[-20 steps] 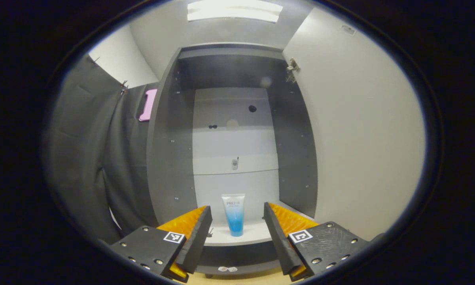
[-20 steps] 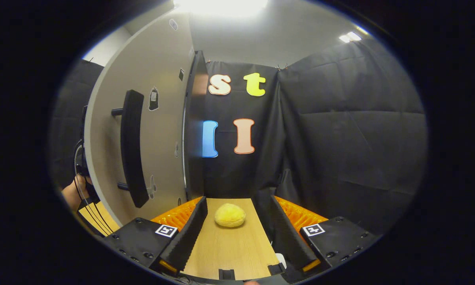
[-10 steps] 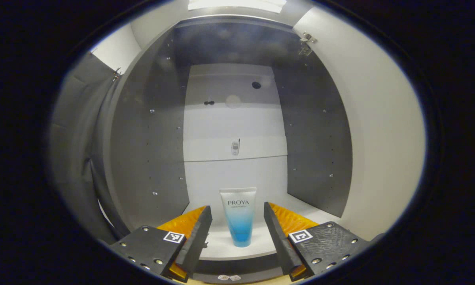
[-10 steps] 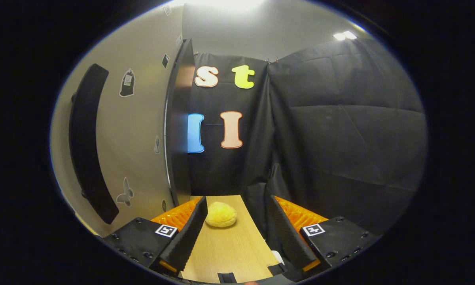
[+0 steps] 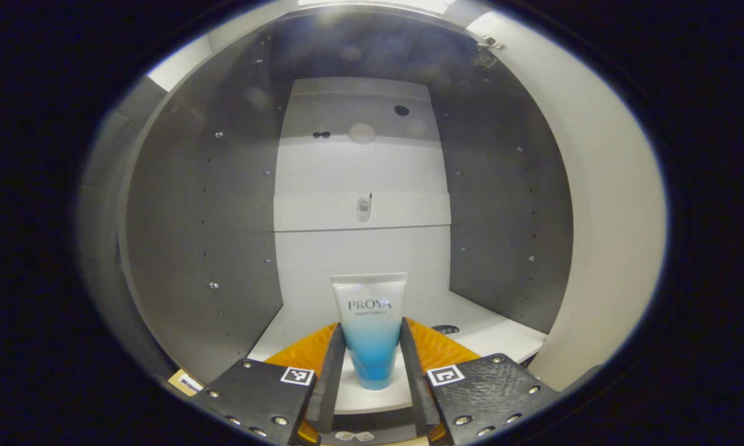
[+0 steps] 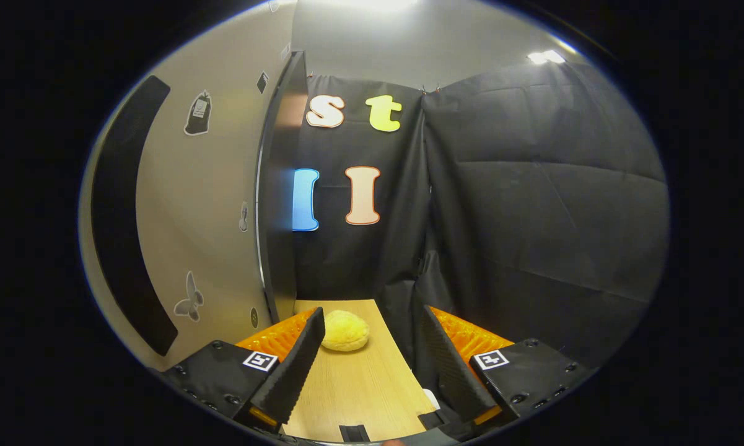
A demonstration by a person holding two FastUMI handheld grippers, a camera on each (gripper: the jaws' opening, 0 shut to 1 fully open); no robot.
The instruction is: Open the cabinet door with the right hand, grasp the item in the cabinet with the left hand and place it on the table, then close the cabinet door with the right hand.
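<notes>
A white and blue tube (image 5: 370,337) stands upright on the white bottom shelf (image 5: 492,334) of the open grey cabinet (image 5: 223,217). My left gripper (image 5: 370,323) reaches into the cabinet, and both of its fingers press on the tube's sides near its lower half. The cabinet door (image 6: 214,204) is swung wide open, and its long black handle (image 6: 121,217) is at the left of the right gripper view. My right gripper (image 6: 372,310) hangs open above the wooden table (image 6: 359,390), beside the door and holding nothing.
A round yellow bun-like thing (image 6: 345,331) lies on the table just ahead of my right gripper's left finger. The open door's inner face (image 5: 607,204) stands to the right of the cabinet opening. Small stickers dot the door's front. Black cloth walls stand behind the table.
My left gripper has moved forward into the cabinet and its fingers have shut on the tube. My right gripper drifted a little beside the open door and stayed open.
</notes>
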